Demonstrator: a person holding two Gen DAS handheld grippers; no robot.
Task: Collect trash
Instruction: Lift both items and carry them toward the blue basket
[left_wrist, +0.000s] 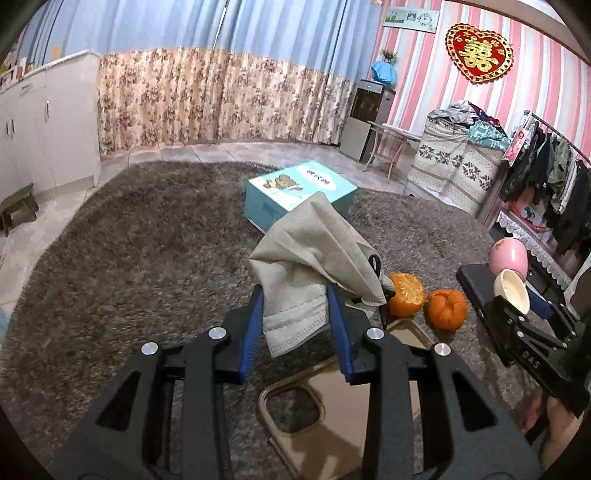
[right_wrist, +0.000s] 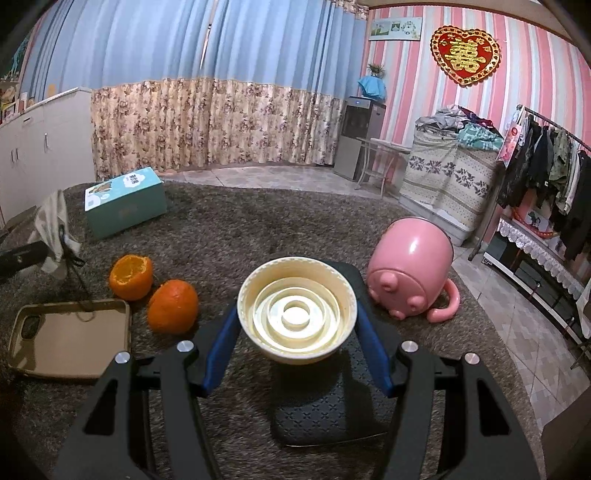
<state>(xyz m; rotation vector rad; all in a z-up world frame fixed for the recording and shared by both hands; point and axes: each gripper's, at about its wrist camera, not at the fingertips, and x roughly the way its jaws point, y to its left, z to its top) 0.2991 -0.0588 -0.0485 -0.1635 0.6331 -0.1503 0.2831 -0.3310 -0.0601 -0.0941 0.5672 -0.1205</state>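
My left gripper is shut on a grey face mask, lifted above the shaggy rug; its black ear loop dangles on the right. The same mask shows at the left edge of the right wrist view. My right gripper is shut on a cream round plastic lid, its ribbed inside facing the camera; the lid also shows at the right of the left wrist view. Two orange peel pieces lie on the rug, also seen as peel and peel.
A tan phone case lies on the rug left of the peels, a teal box farther back, a pink mug on its side to the right. A dark cushion lies below the lid. Cabinets stand left, a clothes rack right.
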